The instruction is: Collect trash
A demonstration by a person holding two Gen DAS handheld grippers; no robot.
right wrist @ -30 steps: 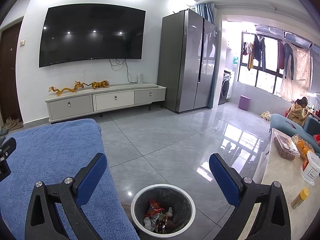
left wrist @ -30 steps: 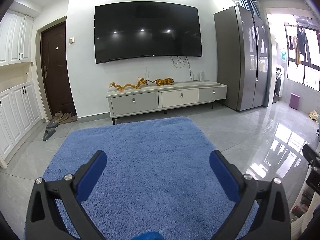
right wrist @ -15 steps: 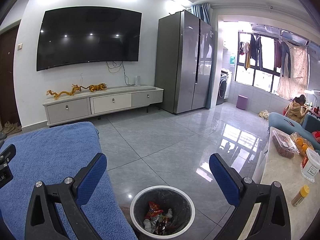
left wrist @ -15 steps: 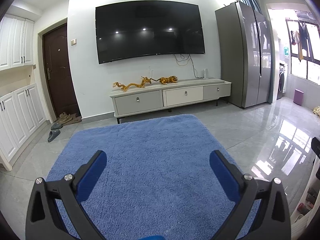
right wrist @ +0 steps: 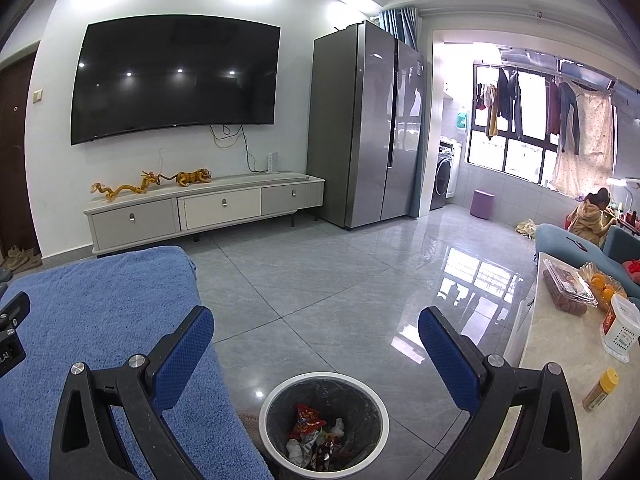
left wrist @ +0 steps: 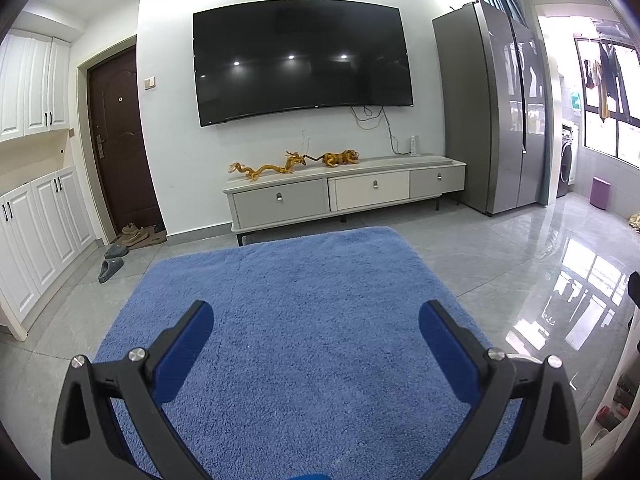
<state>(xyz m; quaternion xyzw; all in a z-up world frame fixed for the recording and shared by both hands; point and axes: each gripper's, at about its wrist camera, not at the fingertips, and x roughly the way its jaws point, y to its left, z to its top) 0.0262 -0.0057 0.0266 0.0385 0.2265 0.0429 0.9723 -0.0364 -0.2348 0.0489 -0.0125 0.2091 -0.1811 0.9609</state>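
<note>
A round trash bin (right wrist: pixel 280 408) with a white rim and dark liner stands on the grey tile floor, low in the right wrist view. Crumpled wrappers (right wrist: pixel 308 426), red and white, lie inside it. My right gripper (right wrist: pixel 316 332) is open and empty, held above and just behind the bin. My left gripper (left wrist: pixel 316 328) is open and empty over the blue rug (left wrist: pixel 288 300). No loose trash shows on the rug.
A TV cabinet (left wrist: pixel 344 196) stands against the far wall under a wall TV (left wrist: pixel 300 60). A grey fridge (right wrist: pixel 368 128) is at its right. A light table (right wrist: pixel 560 360) at the right holds food boxes, oranges and a spice bottle (right wrist: pixel 600 384). A person (right wrist: pixel 592 216) sits far right.
Both views have tilted slightly; the room has shifted a little in frame. Both grippers stay open and empty. The bin and its contents have not moved.
</note>
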